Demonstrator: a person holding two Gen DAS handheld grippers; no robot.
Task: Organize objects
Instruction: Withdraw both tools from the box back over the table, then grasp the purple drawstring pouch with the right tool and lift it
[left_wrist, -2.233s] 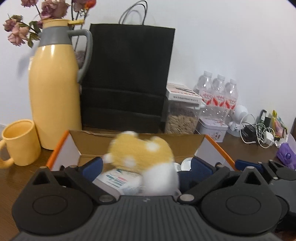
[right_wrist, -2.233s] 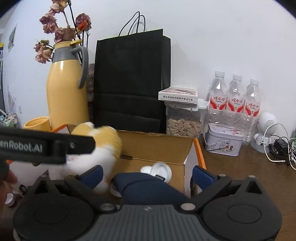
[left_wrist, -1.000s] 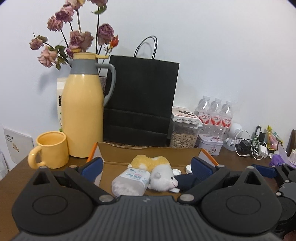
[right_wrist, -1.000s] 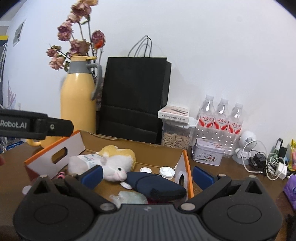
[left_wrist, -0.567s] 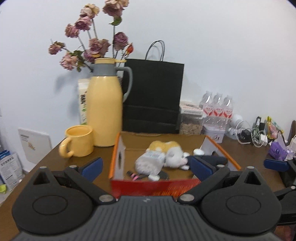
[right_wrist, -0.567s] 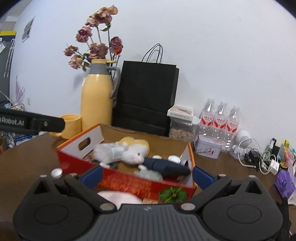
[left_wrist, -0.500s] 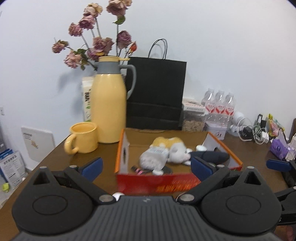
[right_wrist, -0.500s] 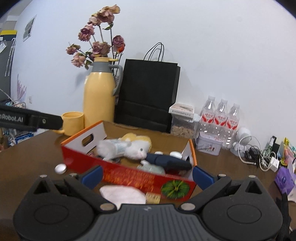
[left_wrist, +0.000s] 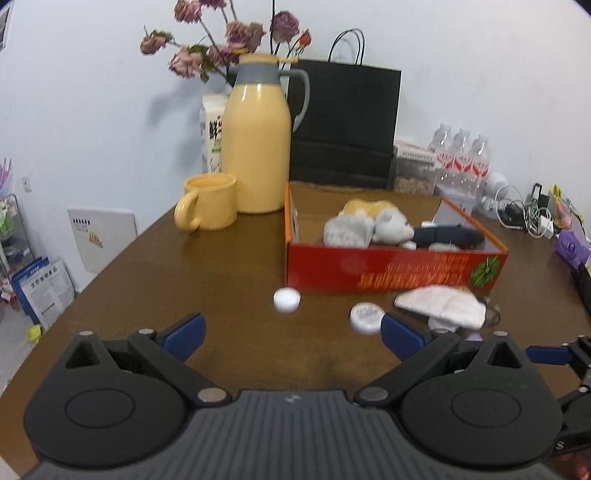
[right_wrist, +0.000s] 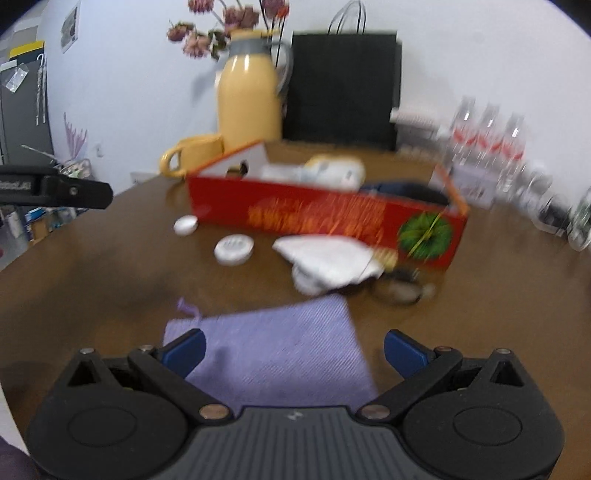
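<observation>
A red cardboard box sits on the brown table and holds a yellow-and-white plush toy, a white packet and a dark blue item. In front of it lie two white caps and a white cloth. A purple cloth pouch lies flat just ahead of my right gripper, which is open and empty. My left gripper is open too, pulled back above bare table.
A yellow thermos jug with dried flowers, a yellow mug and a black paper bag stand behind the box. Water bottles, a container and cables sit at the back right. The table edge falls away on the left.
Both grippers have pulled back and up from inside the box. The plush toy, dropped by the left gripper, now lies in the box. The caps, white cloth and purple pouch came into view.
</observation>
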